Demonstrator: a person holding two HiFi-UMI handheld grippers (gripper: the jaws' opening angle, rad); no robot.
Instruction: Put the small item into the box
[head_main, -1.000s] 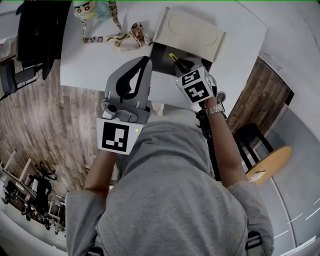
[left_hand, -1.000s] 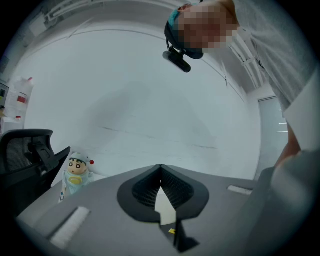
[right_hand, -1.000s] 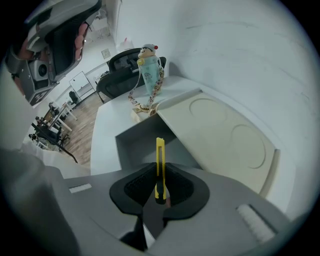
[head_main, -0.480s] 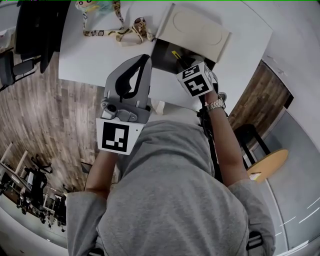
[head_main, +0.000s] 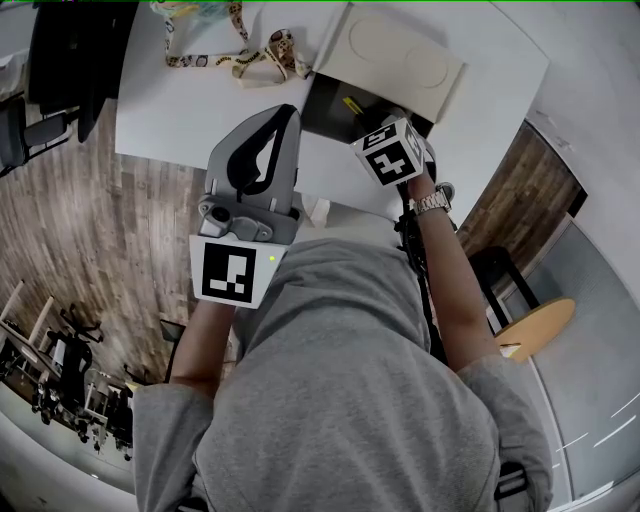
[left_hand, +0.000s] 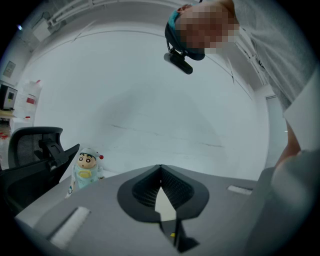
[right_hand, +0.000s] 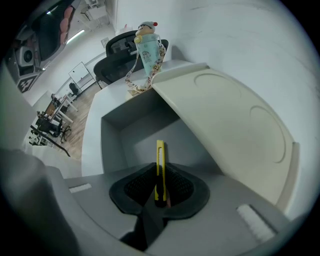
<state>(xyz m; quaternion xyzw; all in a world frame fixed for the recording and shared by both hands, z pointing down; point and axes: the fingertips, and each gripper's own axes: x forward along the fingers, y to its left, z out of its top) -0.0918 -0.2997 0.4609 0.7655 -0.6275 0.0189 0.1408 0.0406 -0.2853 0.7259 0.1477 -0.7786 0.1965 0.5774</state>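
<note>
- The right gripper (right_hand: 160, 192) pinches a yellow utility knife (right_hand: 159, 162) by its lower end. The knife points into the open grey box (right_hand: 112, 132), seemingly clear of its floor.
- The box's cream lid (right_hand: 235, 125) leans open.
- The left gripper (left_hand: 161, 170) is empty, its jaw tips pressed together, above the white table (head_main: 180, 110).

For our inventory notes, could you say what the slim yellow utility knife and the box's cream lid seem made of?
Slim yellow utility knife: probably plastic casing, smooth, uniformly coloured. Cream lid: likely moulded plastic, matte, with embossed circles; coated card possible.
</note>
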